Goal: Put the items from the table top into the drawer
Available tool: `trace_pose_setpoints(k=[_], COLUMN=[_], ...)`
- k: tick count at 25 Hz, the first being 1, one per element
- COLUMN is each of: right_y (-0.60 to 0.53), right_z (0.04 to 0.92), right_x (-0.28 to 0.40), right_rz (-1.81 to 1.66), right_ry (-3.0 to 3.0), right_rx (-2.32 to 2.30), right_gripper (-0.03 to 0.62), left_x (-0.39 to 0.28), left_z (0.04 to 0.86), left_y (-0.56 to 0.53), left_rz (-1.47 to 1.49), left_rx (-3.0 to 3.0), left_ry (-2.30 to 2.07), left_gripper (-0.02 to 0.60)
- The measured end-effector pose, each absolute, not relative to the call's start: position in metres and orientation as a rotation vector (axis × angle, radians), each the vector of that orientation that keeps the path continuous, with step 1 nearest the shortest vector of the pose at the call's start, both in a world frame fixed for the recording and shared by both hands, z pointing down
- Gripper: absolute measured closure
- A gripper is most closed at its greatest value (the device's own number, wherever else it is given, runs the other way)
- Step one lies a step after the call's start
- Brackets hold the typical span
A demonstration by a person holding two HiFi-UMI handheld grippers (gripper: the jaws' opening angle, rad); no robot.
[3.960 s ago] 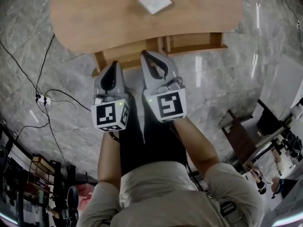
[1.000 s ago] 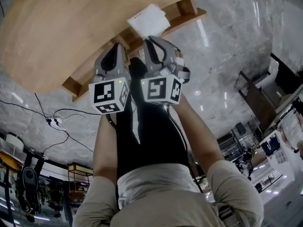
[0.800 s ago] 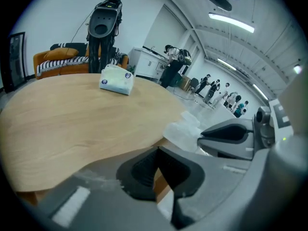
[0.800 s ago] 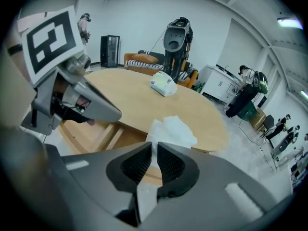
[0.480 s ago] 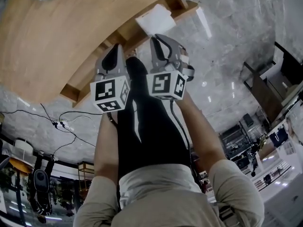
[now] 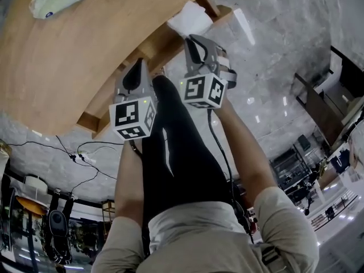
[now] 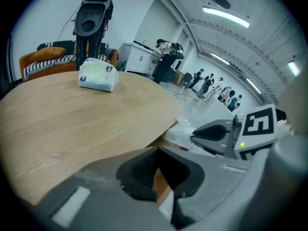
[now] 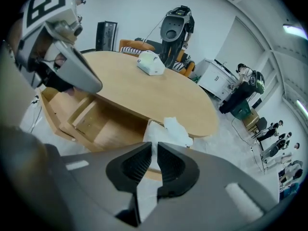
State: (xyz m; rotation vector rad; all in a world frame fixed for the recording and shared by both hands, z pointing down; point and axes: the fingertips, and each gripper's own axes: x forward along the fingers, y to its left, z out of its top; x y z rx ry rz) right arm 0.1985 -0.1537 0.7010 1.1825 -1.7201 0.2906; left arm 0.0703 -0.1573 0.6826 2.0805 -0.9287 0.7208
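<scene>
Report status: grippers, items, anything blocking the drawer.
Left gripper shut, empty. Right gripper shut on white napkin, near open drawer. Tissue pack on table. Nothing blocking the drawer.

Grey left gripper [image 6: 138, 65] and right gripper [image 6: 191, 41] carry black-and-white marker cubes [image 6: 133, 117]; beige shirt [image 6: 199, 235], black trousers [image 6: 182, 152].
</scene>
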Motion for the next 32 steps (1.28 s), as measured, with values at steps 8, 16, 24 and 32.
trace_pose_setpoints(k=[8, 16, 24, 32], right_y=[-0.170, -0.178, -0.175, -0.167], right_z=[0.732, 0.751, 0.763, 0.735], right_x=[0.212, 0.225, 0.230, 0.223], right_rz=[0.320, 0.387, 0.453, 0.489], right_ry=[-1.696, -1.676, -1.651, -1.658], right_rx=[1.159, 1.198, 1.216, 1.277], right_gripper=[0.551, 0.549, 0.536, 0.500], left_x=[0.071, 0.077, 0.081, 0.070], left_z=[0.682, 0.690, 0.691, 0.663], left_y=[-0.166, -0.159, -0.158, -0.157], left_rz=[0.735, 0.741, 0.733, 0.753], left_rx=[2.079, 2.066, 2.070, 2.090], left_ry=[-0.910, -0.888, -0.884, -0.904], left_gripper=[0.561, 0.561, 0.561, 0.561])
